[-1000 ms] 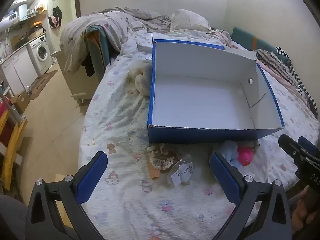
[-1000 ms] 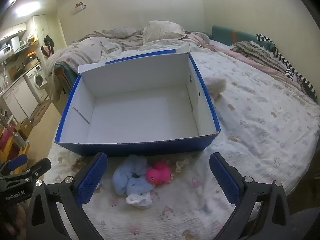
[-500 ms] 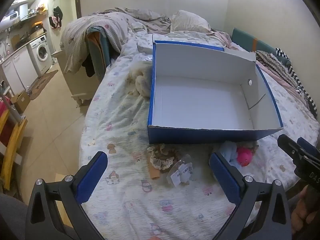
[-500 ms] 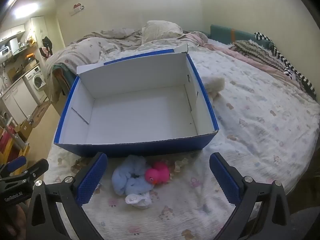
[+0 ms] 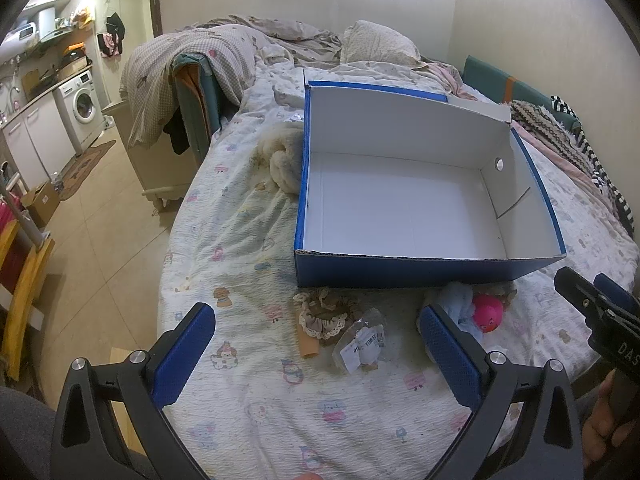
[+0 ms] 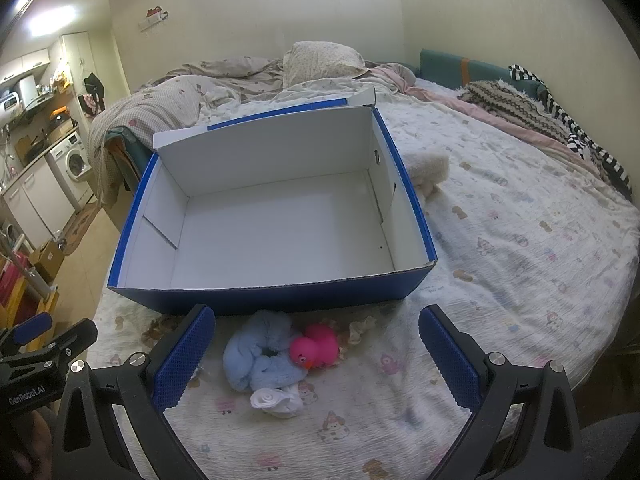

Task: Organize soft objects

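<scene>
An empty blue box (image 5: 420, 270) (image 6: 280, 292) with a white inside sits on the bed. In front of it lie a brown lace-edged scrunchie (image 5: 322, 314), a small plastic bag with a label (image 5: 362, 346), a light blue fluffy scrunchie (image 6: 260, 352), a pink rubber duck (image 6: 314, 346) (image 5: 487, 314) and a white rolled cloth (image 6: 276, 398). My left gripper (image 5: 316, 356) is open, hovering just short of the brown scrunchie and bag. My right gripper (image 6: 316, 356) is open, just short of the blue scrunchie and duck. A cream plush (image 5: 282, 160) (image 6: 430, 170) lies beside the box.
The bed sheet (image 6: 520, 248) stretches wide to the right. A rumpled quilt and pillow (image 6: 320, 60) lie behind the box. Striped and knitted clothes (image 6: 560, 120) line the far wall. The bed's left edge drops to a tiled floor (image 5: 88, 216) with a washing machine (image 5: 82, 104).
Both grippers have eased slightly back or up; the box and objects sit a little lower and farther in view. Nothing was taken hold of.
</scene>
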